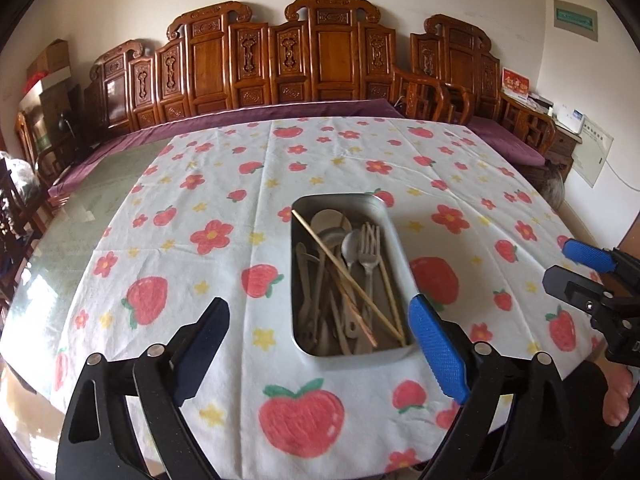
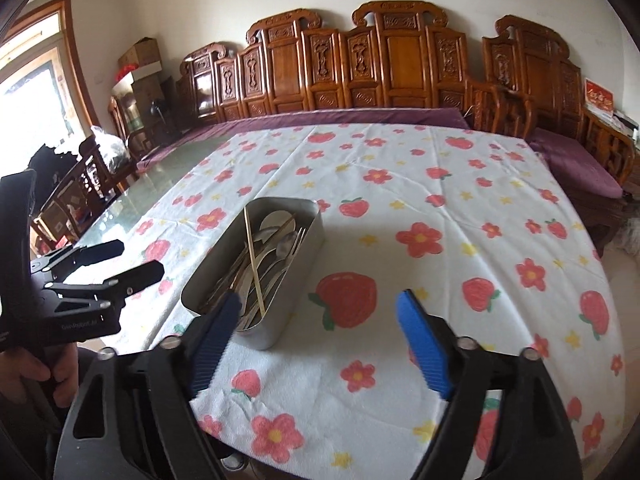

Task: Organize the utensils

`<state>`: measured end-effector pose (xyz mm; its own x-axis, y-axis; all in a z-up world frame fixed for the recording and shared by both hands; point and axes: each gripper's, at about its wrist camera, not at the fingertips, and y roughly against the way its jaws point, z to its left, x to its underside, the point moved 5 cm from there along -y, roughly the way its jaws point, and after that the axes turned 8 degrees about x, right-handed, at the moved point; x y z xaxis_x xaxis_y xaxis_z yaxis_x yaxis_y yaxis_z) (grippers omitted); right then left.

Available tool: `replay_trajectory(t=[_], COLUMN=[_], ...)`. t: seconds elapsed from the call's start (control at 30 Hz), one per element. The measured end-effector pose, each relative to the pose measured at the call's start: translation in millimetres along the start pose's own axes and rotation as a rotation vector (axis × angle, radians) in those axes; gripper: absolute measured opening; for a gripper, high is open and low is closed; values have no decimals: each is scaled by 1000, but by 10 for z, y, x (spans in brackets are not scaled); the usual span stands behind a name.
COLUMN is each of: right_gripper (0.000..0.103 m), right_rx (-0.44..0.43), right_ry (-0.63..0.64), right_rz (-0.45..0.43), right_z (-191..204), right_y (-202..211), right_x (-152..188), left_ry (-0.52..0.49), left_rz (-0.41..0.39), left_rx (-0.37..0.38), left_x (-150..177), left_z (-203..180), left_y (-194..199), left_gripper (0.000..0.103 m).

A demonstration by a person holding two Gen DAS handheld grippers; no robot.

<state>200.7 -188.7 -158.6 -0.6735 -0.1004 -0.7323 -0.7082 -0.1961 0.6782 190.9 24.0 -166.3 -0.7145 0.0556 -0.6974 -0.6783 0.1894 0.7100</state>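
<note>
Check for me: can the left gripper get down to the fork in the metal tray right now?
Probably yes. The left gripper is open and empty over the tray; the fork lies on top, though chopsticks cross beside it.

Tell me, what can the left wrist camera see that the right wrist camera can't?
Only the left wrist view shows a green sign on the wall. Only the right wrist view shows a bright window and a hand holding the left gripper. Both show the metal tray of utensils on the strawberry tablecloth, the carved wooden bench, and both grippers open and empty, including the right gripper.
</note>
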Motion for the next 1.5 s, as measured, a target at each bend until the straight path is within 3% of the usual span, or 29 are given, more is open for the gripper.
replay_trajectory(t=[0.1, 0.43, 1.07, 1.5], right_gripper=[101, 101, 100, 100], right_rx=[23, 90, 124, 130], right_ry=[-10, -34, -15, -10], right_rz=[-30, -132, -345, -387], right_z=[-59, -171, -33, 45], right_y=[225, 911, 1943, 2141], right_x=[3, -151, -504, -535], left_ry=[1, -35, -33, -22], left_rz=[-5, -59, -342, -353], left_rx=[17, -13, -28, -39], left_x=[2, -137, -547, -535], left_z=[-122, -449, -742, -715], left_y=[122, 648, 1963, 2097], left_gripper=[94, 95, 95, 95])
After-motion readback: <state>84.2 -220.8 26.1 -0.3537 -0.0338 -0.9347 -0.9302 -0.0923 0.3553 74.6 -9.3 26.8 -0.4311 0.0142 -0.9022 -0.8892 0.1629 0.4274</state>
